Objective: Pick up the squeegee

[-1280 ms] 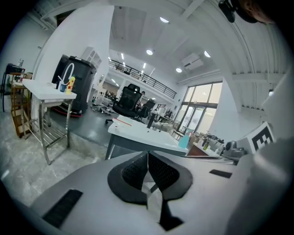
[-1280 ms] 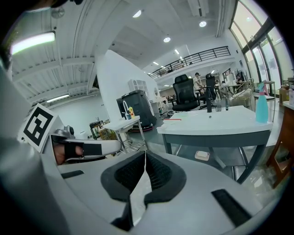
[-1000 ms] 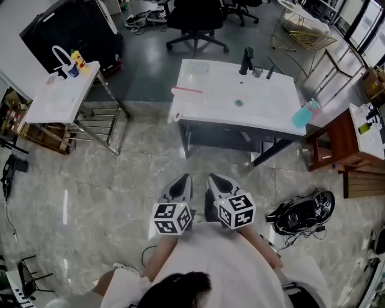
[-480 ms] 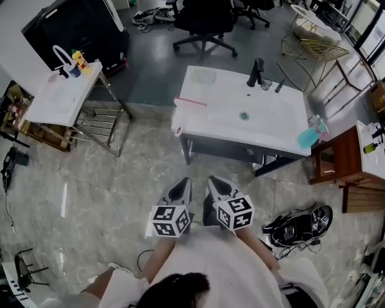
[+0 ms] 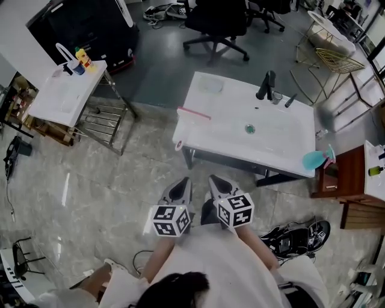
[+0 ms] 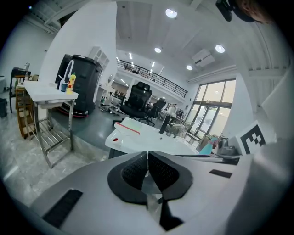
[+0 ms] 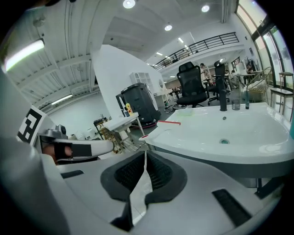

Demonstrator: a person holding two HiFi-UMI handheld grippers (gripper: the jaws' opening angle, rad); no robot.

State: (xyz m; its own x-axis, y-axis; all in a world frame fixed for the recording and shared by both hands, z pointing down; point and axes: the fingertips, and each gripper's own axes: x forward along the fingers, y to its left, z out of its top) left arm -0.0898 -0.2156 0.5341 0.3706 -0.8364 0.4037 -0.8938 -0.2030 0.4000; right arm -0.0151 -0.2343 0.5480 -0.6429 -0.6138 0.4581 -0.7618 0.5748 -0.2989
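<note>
Well back from a white sink unit (image 5: 283, 141), a person stood on the grey tiled floor (image 5: 108, 186) holding 2 grippers side by side, close to the body. The left gripper (image 5: 183, 180) was closed, its black ribbed pads pressed together with nothing between them, as the left gripper view (image 6: 147, 156) showed. The right gripper (image 5: 215, 179) was likewise closed and empty, its pads meeting in a thin line in the right gripper view (image 7: 145, 158). Both pointed toward the sink unit, well apart from it.

The squeegee (image 5: 194, 113), marked by a red strip, lay flat on the sink top at its left end, near the front corner, untouched; it appeared in the left gripper view (image 6: 126, 127) and the right gripper view (image 7: 169, 123) too. A black faucet (image 5: 266, 85) stood at the far side of the basin, and a teal spray bottle (image 5: 316, 159) lay at the sink's right end. To the left, a small white table (image 5: 57, 99) carried a yellow bottle (image 5: 81, 58). A black office chair (image 5: 216, 18) stood beyond the sink.
</note>
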